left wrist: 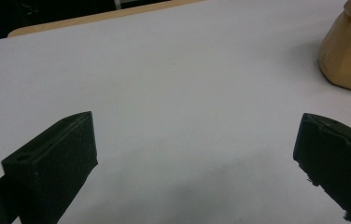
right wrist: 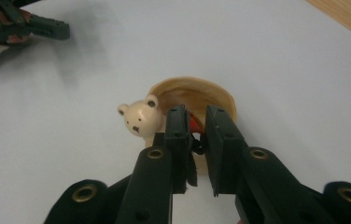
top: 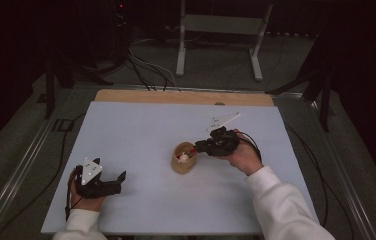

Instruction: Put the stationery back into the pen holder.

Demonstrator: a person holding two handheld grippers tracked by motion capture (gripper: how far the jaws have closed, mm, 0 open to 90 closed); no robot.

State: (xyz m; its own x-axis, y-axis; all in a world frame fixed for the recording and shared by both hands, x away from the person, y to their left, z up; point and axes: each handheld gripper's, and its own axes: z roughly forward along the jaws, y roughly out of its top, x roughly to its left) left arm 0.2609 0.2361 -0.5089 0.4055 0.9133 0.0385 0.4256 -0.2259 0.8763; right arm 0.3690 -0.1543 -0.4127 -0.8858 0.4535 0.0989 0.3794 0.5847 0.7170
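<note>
On the left I am seeing my left tongs resting low on the white desk, near its front edge, with the jaws standing wide apart and nothing between them; in the left gripper view only bare desk is lying between the two black jaws, and the tan cup is showing at the far right. Moving toward the middle, the tan wooden cup is standing upright on the desk, well apart from the left tongs. A small cream bear figure is poking up at the cup's rim in the right gripper view, with something red just beside it. On the right, my right tongs are reaching over the cup's mouth, jaws drawn nearly together and pinching a small dark piece next to that red part.
</note>
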